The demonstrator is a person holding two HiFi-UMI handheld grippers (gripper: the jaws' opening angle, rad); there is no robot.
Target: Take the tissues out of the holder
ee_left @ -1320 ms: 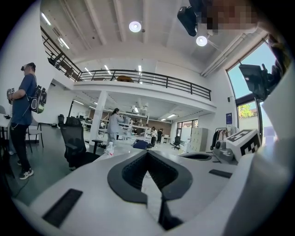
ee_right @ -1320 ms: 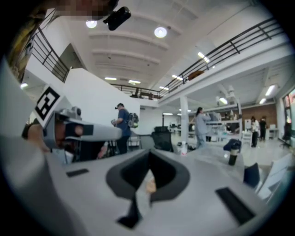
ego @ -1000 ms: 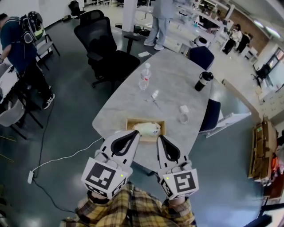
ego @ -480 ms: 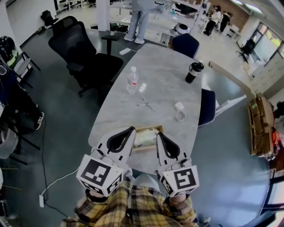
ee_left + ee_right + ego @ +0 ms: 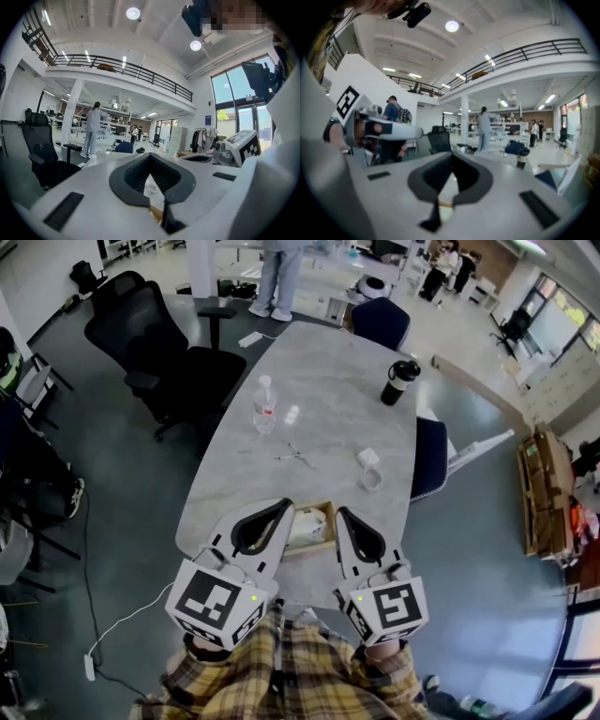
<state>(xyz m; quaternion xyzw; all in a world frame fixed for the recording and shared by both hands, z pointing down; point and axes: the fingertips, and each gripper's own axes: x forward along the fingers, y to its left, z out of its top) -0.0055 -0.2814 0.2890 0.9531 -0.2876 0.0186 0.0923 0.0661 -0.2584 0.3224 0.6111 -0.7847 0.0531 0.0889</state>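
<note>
A wooden tissue holder (image 5: 323,542) lies at the near end of the grey table (image 5: 328,409), with white tissues (image 5: 307,524) bunched inside it. My left gripper (image 5: 284,506) is shut and empty, its tip over the holder's left edge. On the other side my right gripper (image 5: 341,513) is also shut and empty, its tip at the holder's right edge. Both point level across the table, above the holder. Through the hollow of the left jaws the holder's rim (image 5: 156,212) shows. How high the tips are above the holder I cannot tell.
On the table stand a water bottle (image 5: 265,404), a black tumbler (image 5: 400,381), a tape roll (image 5: 372,480) and a small white box (image 5: 367,457). Black office chairs (image 5: 155,352) stand left, blue chairs (image 5: 429,457) right. A person (image 5: 277,277) stands at the far end.
Both grippers have drifted level toward the table with the person; the table has swung in view and looks nearer. The jaws have stayed shut and the holder still lies between the tips.
</note>
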